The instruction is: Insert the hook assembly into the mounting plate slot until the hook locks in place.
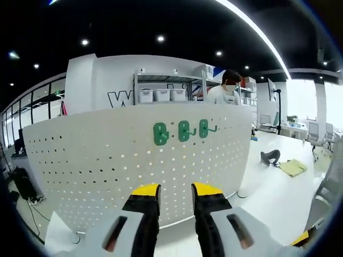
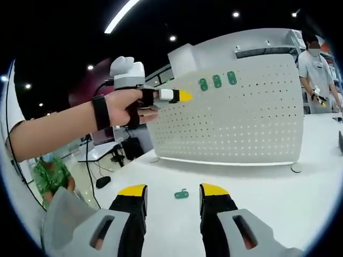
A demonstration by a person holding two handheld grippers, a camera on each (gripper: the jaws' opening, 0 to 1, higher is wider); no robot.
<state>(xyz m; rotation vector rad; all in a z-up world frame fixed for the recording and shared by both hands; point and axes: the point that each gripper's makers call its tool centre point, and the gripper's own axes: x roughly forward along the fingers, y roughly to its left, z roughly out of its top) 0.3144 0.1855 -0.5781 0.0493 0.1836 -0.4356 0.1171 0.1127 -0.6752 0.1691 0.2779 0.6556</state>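
A white perforated mounting plate [image 1: 107, 160] stands upright on the white table, with three green hooks [image 1: 183, 130] fixed in a row near its top. My left gripper [image 1: 176, 190] is open in front of the plate, below the hooks, with nothing between its jaws. In the right gripper view the same plate [image 2: 241, 118] rises at the back with the three hooks [image 2: 216, 81]. A loose green hook assembly [image 2: 181, 194] lies flat on the table just beyond my open right gripper [image 2: 174, 189]. The left gripper [image 2: 171, 96], held in a person's hand, hovers near the plate's top left.
A person [image 1: 228, 91] stands behind the plate, by shelves with white bins [image 1: 161, 95]. A black object [image 1: 270, 157] and a yellow cloth [image 1: 292, 167] lie on the table to the right. Another person in green [image 2: 51, 174] sits low at the left.
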